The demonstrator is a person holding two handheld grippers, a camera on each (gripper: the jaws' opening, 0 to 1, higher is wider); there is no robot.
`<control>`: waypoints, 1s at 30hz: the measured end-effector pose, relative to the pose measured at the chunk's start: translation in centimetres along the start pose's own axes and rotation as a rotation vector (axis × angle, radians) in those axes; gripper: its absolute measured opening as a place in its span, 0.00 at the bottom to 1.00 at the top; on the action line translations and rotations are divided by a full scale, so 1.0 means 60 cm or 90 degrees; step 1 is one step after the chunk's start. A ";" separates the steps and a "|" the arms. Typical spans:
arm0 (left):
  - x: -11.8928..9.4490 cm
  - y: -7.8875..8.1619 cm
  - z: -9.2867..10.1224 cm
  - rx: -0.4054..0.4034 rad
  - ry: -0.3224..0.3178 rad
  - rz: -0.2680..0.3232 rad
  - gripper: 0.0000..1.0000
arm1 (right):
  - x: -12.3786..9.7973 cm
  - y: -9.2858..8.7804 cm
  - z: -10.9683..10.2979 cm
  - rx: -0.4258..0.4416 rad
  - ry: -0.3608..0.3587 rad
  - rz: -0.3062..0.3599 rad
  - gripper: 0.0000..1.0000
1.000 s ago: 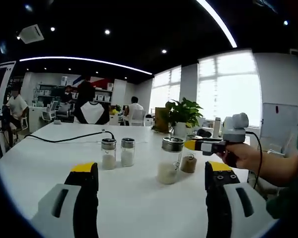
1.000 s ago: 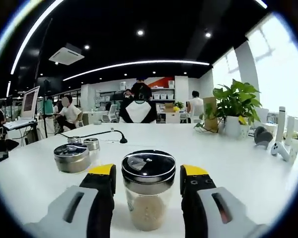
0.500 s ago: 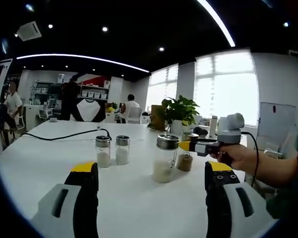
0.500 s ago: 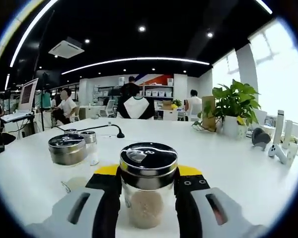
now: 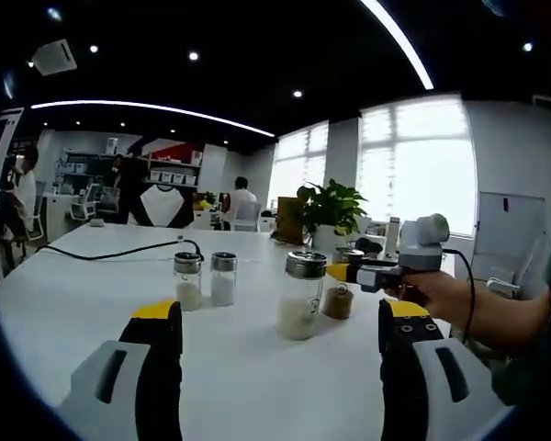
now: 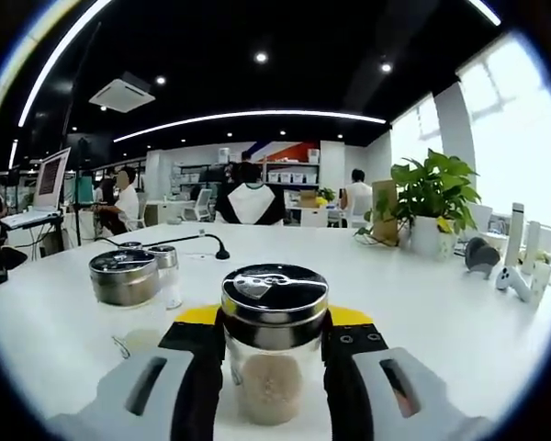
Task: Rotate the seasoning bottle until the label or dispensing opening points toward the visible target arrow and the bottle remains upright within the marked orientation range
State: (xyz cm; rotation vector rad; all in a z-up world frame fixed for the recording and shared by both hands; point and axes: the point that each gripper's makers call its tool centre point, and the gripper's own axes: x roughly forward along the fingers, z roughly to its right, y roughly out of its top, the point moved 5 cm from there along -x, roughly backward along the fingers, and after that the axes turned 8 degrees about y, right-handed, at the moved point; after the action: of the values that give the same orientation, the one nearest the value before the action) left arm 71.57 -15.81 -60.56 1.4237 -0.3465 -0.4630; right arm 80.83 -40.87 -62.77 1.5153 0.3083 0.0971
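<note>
Already pinched upright seasoning bottle (image 6: 274, 347) with right tongs (image 6: 274, 367); left tongs (image 5: 282, 342) spread, idle; needed twisting toward arrow next.

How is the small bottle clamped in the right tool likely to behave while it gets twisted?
The seasoning bottle looks like rigid clear glass, so probably stiff but slippery against the right tool. Its metal lid is wide and the fill low, so it seems fairly light and could tip if nudged high.

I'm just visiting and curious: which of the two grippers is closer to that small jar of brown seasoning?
The right gripper: its jaws are closed on the brown seasoning jar. The left gripper hangs open, back from the jars, over the white table.
</note>
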 end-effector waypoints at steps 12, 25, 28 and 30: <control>-0.013 0.004 -0.023 0.000 0.029 0.006 0.93 | -0.001 0.000 0.000 0.004 0.014 -0.007 0.40; -0.019 0.018 -0.011 0.005 0.016 0.023 0.94 | -0.001 0.000 0.004 0.008 0.060 -0.013 0.39; -0.016 0.020 -0.014 0.009 0.011 0.020 0.94 | -0.001 -0.001 0.004 0.007 0.071 -0.014 0.39; -0.013 0.021 -0.015 0.008 0.011 0.021 0.94 | -0.001 -0.001 0.004 0.006 0.081 -0.015 0.39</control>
State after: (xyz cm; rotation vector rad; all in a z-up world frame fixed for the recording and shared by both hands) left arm 71.45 -14.51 -59.40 1.4321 -0.3581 -0.4221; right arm 80.85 -41.11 -62.81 1.5166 0.4290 0.1735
